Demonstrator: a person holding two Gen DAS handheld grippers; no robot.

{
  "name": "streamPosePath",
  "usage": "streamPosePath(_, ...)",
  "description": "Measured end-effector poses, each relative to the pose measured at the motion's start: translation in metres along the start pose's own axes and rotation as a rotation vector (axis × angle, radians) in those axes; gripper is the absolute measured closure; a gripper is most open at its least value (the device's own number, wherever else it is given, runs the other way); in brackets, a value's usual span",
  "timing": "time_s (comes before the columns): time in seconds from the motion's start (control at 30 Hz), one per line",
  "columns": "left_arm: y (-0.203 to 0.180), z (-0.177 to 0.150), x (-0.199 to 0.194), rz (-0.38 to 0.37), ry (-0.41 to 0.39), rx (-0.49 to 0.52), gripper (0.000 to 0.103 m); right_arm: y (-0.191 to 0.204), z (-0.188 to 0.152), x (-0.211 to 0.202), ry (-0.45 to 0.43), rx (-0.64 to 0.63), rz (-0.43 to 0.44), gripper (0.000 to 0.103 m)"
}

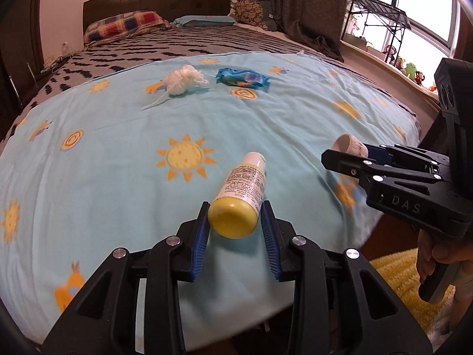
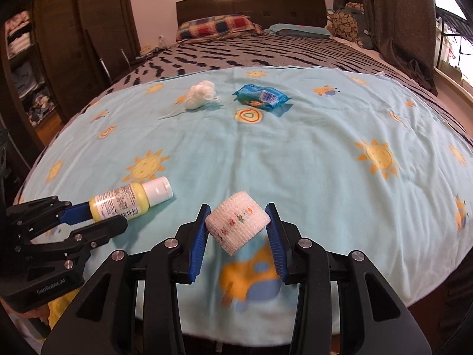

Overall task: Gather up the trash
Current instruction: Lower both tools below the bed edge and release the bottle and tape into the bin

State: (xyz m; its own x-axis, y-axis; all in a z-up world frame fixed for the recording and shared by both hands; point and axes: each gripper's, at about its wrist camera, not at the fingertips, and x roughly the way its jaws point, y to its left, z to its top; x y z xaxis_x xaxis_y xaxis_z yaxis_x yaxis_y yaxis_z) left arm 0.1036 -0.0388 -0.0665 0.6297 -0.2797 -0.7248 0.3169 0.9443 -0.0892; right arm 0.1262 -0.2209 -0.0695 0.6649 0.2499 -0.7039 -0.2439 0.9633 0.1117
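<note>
My left gripper [image 1: 235,217] is shut on a small yellow bottle [image 1: 238,201] with a white cap, held by its base above the light blue sun-print sheet [image 1: 118,153]. From the right wrist view the same bottle [image 2: 130,198] shows at the left in the left gripper [image 2: 97,216]. My right gripper [image 2: 238,227] is shut on a white bandage roll [image 2: 236,224], which also appears at the right edge of the left wrist view as the roll [image 1: 350,145] in the right gripper [image 1: 351,155]. Farther back on the sheet lie a white yarn ball [image 1: 183,81] and a blue wrapper packet [image 1: 242,78].
The sheet covers the near end of a bed with a zigzag blanket [image 1: 177,44], pillows and a dark headboard [image 1: 156,0]. A window ledge with toys [image 1: 408,68] runs along the right. A yellow mat [image 1: 396,272] lies on the floor below the bed edge. A wardrobe [image 2: 59,44] stands left.
</note>
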Motion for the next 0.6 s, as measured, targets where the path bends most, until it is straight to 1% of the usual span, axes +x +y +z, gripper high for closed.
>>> streamPosePath(0.13, -0.013, -0.024, -0.023, -0.012, -0.017, 0.016, 0.071, 0.009, -0.022, -0.027, -0.028, -0.012, 0.01, 0.064)
streamPosePath(0.23, -0.017, -0.042, -0.034, -0.038, -0.017, 0.007, 0.072, 0.014, -0.04, -0.041, -0.039, -0.016, 0.018, 0.064)
streamPosePath(0.3, -0.019, -0.056, -0.039, -0.048, -0.015, -0.004, 0.072, 0.016, -0.051, -0.045, -0.039, -0.026, 0.009, 0.064)
streamPosePath(0.43, -0.024, -0.079, -0.045, -0.06, -0.006, -0.011, 0.072, 0.02, -0.076, -0.049, -0.015, -0.038, -0.004, 0.064)
streamPosePath(0.6, -0.03, -0.108, -0.044, -0.081, 0.04, -0.015, 0.074, 0.021, -0.1, -0.045, 0.025, -0.023, 0.002, 0.064)
